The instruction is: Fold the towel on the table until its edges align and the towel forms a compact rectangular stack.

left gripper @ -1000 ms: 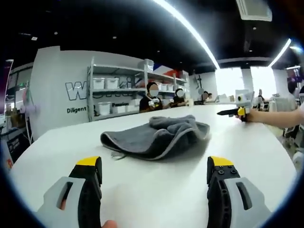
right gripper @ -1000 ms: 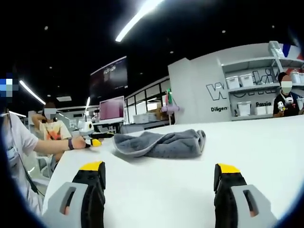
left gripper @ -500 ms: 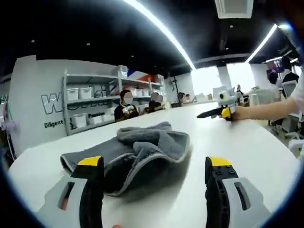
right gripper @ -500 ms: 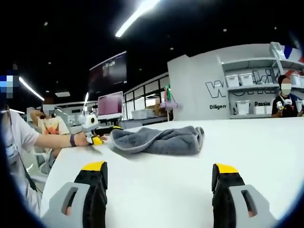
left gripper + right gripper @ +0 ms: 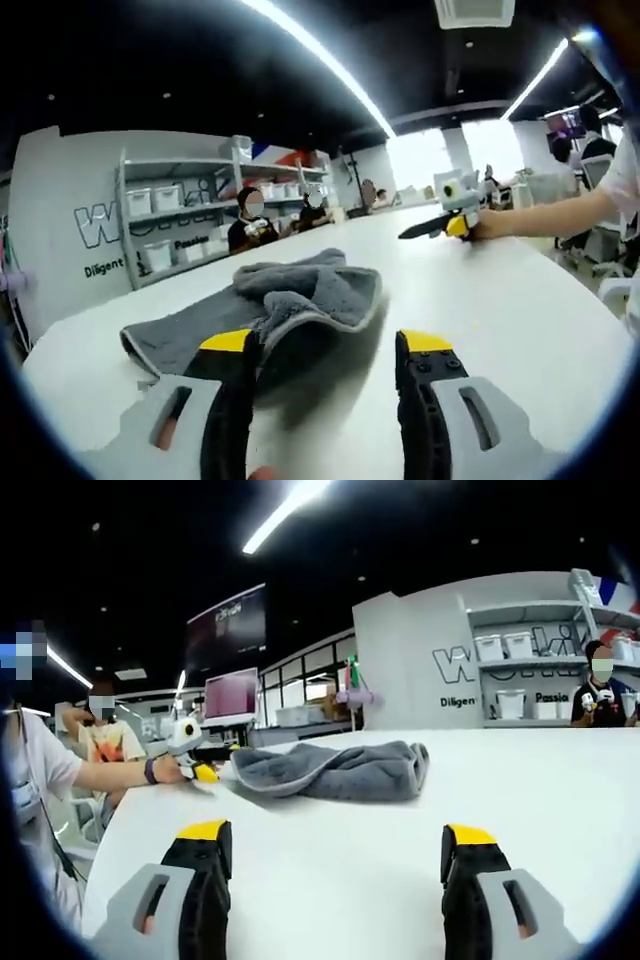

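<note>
Grey towel [image 5: 262,309] lies crumpled on white table [image 5: 500,300], edges unaligned. Left claw [image 5: 326,350] apart, just beside towel's near edge. Right claw [image 5: 335,845] apart, well short of towel, bare tabletop between. Shelves [image 5: 520,675] beyond towel.

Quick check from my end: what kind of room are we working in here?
Probably an open-plan office or lab workspace. Metal shelves hold white storage bins against a wall with large lettering, a monitor stands at the far desks, and long ceiling strip lights run overhead. The grey towel lies on a big white table.
</note>
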`<action>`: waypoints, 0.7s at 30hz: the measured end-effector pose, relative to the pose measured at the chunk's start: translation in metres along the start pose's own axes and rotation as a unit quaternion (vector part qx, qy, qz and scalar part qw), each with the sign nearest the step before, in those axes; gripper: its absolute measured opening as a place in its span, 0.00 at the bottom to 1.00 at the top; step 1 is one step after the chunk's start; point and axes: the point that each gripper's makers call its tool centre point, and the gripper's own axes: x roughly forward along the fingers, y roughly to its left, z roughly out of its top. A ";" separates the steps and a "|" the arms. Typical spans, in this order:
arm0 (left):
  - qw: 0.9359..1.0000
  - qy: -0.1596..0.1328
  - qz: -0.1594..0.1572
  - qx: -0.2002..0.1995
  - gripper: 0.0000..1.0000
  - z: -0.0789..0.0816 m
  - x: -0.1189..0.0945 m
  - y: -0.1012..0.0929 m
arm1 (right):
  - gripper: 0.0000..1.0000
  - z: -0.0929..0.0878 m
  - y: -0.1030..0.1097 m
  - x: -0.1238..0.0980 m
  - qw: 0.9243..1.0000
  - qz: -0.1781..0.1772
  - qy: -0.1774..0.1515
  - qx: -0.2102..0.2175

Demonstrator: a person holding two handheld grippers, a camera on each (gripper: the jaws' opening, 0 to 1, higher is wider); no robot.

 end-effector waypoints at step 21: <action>0.997 -0.033 0.058 0.039 0.71 0.013 -0.004 0.022 | 0.85 -0.003 0.005 0.000 1.000 -0.001 0.008 -0.005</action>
